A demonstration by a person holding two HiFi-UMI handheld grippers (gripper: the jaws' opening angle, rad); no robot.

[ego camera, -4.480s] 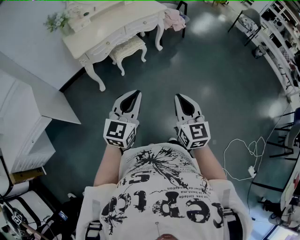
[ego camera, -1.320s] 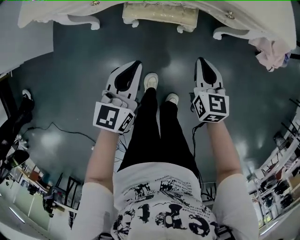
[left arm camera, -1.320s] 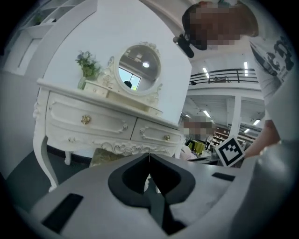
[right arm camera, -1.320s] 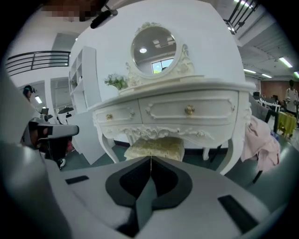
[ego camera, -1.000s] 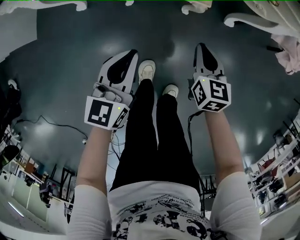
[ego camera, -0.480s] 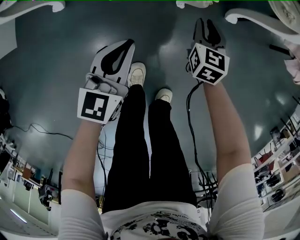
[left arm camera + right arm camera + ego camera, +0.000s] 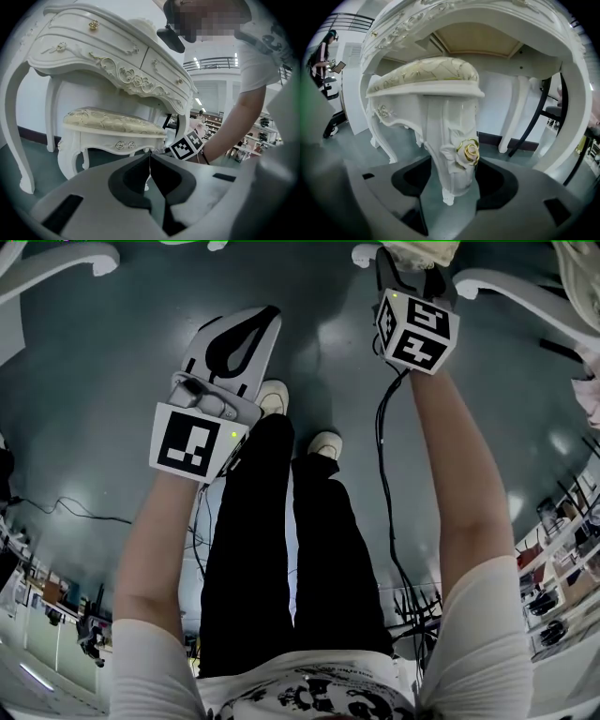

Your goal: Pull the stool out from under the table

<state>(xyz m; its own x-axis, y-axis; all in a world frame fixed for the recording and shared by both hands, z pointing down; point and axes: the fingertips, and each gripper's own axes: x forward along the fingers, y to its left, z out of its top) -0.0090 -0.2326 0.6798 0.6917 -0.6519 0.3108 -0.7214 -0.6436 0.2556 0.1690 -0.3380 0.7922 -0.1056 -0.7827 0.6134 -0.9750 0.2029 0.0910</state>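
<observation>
The white carved stool [image 7: 426, 75] with a cream cushion stands under the white dressing table [image 7: 487, 14]. Its front leg with a gold rose [image 7: 450, 154] sits between the jaws of my right gripper [image 7: 453, 176], which are opening and do not press on it. In the head view my right gripper [image 7: 405, 266] reaches the stool's leg [image 7: 366, 254] at the top edge. My left gripper [image 7: 253, 329] hangs lower over the dark floor, shut and empty. From the left gripper [image 7: 150, 161] view the stool [image 7: 112, 124] is a short way ahead.
The person's legs and white shoes [image 7: 272, 395] stand between the grippers. A cable [image 7: 384, 474] runs along the floor. Curved table legs [image 7: 511, 287] flank the stool. A black chair frame [image 7: 543, 117] stands behind to the right, with pink cloth [image 7: 591, 399] nearby.
The right gripper has moved forward to the stool's front leg and its jaws have spread around it. The left gripper has stayed back, shut.
</observation>
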